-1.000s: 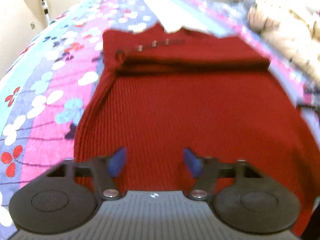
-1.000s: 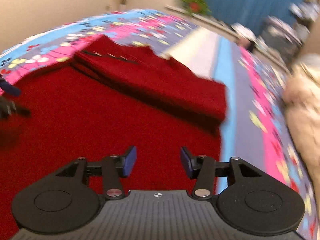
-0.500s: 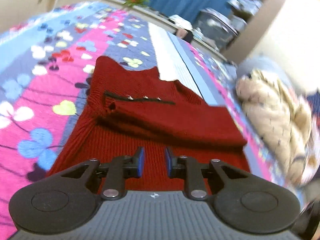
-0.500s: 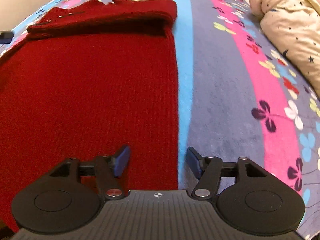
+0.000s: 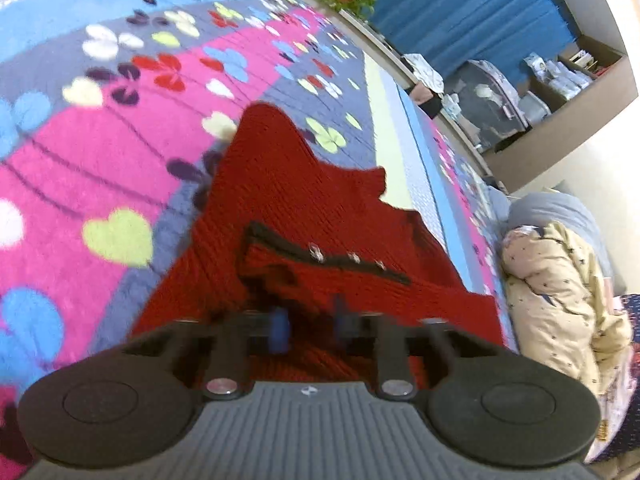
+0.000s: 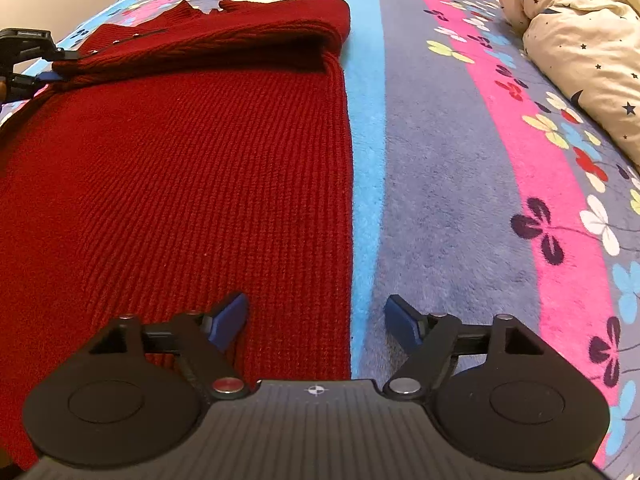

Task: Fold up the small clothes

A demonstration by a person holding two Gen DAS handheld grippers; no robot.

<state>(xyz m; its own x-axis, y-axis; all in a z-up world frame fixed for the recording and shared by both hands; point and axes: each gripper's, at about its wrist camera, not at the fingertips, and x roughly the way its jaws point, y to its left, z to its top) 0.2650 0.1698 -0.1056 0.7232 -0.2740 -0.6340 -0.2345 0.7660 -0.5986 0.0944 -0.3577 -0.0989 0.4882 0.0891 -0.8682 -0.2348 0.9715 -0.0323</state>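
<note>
Soft, limp red sweater (image 6: 180, 184) on bed (image 6: 460, 184): left hand-held gripper (image 5: 308, 326) has just closed, clamped on its folded part; right hand-held gripper (image 6: 316, 320), just opening, straddles the side edge, a sound hold.

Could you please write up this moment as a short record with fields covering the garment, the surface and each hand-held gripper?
garment: red knit sweater, lying flat, its far part folded over
surface: flower-patterned blanket
left hand-held gripper: at the folded part's left end, blurred, blue pads drawn in on a bunch of the red knit
right hand-held gripper: open, jaws have just been widening, straddling the sweater's right edge, gripping nothing
nearby: cream star-print quilt bundled to the right
fold stage: partly folded
</note>
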